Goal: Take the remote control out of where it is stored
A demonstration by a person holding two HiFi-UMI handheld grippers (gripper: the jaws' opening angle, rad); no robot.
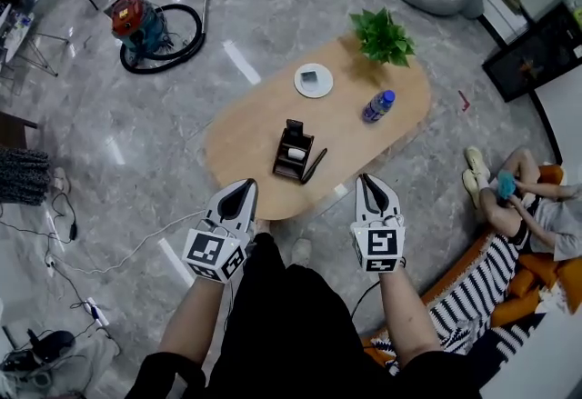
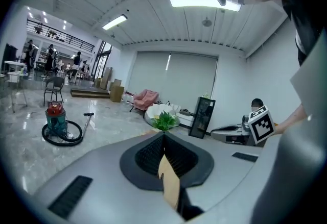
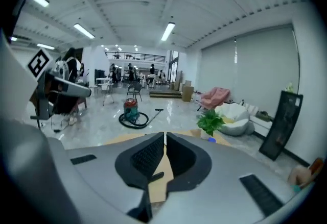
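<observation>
On the oval wooden table (image 1: 264,129), near its front edge, stands a black storage holder (image 1: 293,152) with something white inside. A slim black remote control (image 1: 315,165) lies on the table against the holder's right side. My left gripper (image 1: 244,184) hangs over the table's front edge, left of the holder, jaws shut and empty. My right gripper (image 1: 368,179) hovers at the front right edge, also shut with nothing between its fingers. In the left gripper view the left gripper (image 2: 163,135) shows its tips together. The right gripper (image 3: 164,136) in its own view shows closed tips above the tabletop.
A potted plant (image 1: 382,35), a white round dish (image 1: 314,80) and a blue bottle (image 1: 378,105) stand at the table's far end. A vacuum cleaner (image 1: 136,23) sits on the floor far left. A person (image 1: 527,206) sits on the floor at right.
</observation>
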